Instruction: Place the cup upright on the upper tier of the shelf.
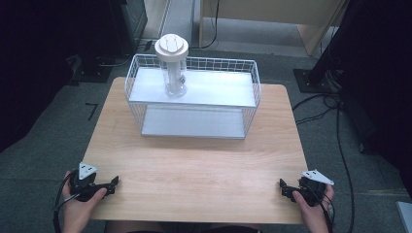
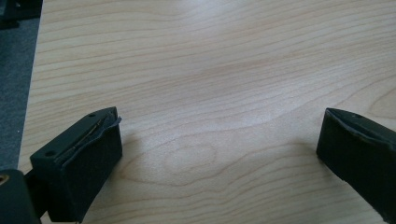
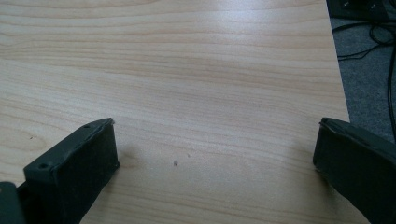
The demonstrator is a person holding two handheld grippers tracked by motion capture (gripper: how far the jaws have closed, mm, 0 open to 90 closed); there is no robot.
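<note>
A white wire rack [image 1: 219, 59] with two flat shelves stands at the back of the wooden table [image 1: 194, 160]. On the left part of its upper shelf a tall clear jar [image 1: 174, 80] stands upright under a round cream lid [image 1: 171, 46]. A hand holds my left gripper [image 1: 114, 184] at the table's near left corner, and my right gripper [image 1: 283, 187] is held at the near right corner. Both are far from the rack. In the left gripper view the left gripper [image 2: 222, 116] is open over bare wood. The right gripper [image 3: 215, 122] is open in the same way.
Black cables [image 1: 340, 141] trail over the grey carpet right of the table, near a dark stand base [image 1: 311, 77]. Dark furniture lines the left side. The table's left edge [image 2: 32, 93] and right edge [image 3: 338, 70] lie close beside the grippers.
</note>
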